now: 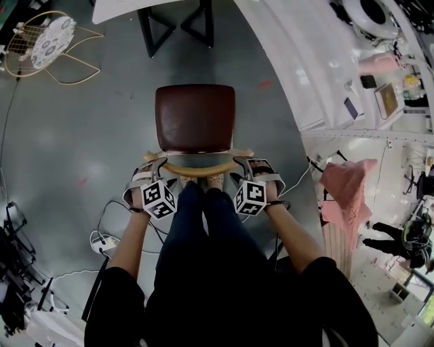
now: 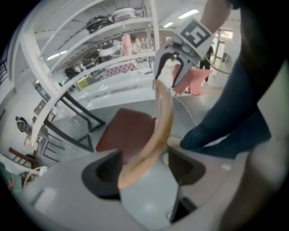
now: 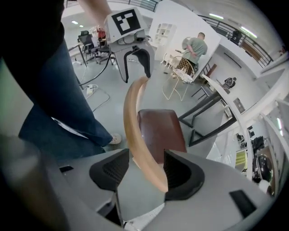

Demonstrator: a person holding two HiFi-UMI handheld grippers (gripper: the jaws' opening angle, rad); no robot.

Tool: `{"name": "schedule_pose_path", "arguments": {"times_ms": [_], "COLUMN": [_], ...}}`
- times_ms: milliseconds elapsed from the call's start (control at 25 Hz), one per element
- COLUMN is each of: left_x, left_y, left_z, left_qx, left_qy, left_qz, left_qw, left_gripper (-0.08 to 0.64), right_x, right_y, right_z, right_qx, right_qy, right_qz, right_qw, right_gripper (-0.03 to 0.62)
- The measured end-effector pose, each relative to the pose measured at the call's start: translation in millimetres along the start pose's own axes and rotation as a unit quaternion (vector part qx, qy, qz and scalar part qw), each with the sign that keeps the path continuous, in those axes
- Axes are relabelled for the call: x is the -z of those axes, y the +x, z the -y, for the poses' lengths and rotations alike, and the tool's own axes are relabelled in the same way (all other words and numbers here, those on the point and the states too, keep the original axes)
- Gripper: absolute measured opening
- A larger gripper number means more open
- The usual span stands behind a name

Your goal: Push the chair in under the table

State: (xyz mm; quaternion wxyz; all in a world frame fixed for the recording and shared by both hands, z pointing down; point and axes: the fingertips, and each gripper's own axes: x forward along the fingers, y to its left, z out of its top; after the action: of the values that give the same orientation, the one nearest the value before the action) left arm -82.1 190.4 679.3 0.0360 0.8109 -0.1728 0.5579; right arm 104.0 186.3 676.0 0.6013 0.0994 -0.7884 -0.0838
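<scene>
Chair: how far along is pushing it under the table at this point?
Done: the approach. The left claw and right claw each straddle an end of the curved backrest rail, jaws open, not clamped. In hand: apparently taking hold of that rail. Left: the whole push, since the brown seat stands fully clear of the table ahead.

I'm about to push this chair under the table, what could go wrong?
The left gripper and right gripper stand open around the curved backrest; it may slip out when pushed. The black table legs stand straight ahead of the chair seat, which may hit them.
</scene>
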Motion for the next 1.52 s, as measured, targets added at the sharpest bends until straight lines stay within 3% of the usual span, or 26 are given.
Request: {"name": "schedule_pose_path", "arguments": {"times_ms": [360, 680, 1040, 1520], "left_x": [14.5, 17.2, 12.4, 9.9], "left_y": [19.1, 21.2, 26.5, 40.1], "left_z": [-0.2, -8.8, -27.6, -88.3], "left_qx": [0.001, -0.022, -0.038, -0.048], "left_qy": [0.005, -0.010, -0.022, -0.029], "left_qz": [-0.035, -0.031, -0.022, -0.014], "left_qw": [0.9994, 0.9992, 0.9988, 0.9984], "left_gripper": [0.321, 0.287, 0.286, 0.284], "right_x": [20.7, 19.8, 20.6, 9.8], "right_y": [25.1, 27.4, 36.2, 61.1], "right_z": [1.6, 6.6, 33.4, 96.8], "right_qx": [0.005, 0.019, 0.023, 0.031], "right_qy": [-0.012, -0.008, -0.012, -0.013], "right_qz": [-0.045, -0.042, -0.061, -0.083], "right_qw": [0.999, 0.999, 0.998, 0.996], "right_gripper": [0.201, 0.201, 0.201, 0.201]}}
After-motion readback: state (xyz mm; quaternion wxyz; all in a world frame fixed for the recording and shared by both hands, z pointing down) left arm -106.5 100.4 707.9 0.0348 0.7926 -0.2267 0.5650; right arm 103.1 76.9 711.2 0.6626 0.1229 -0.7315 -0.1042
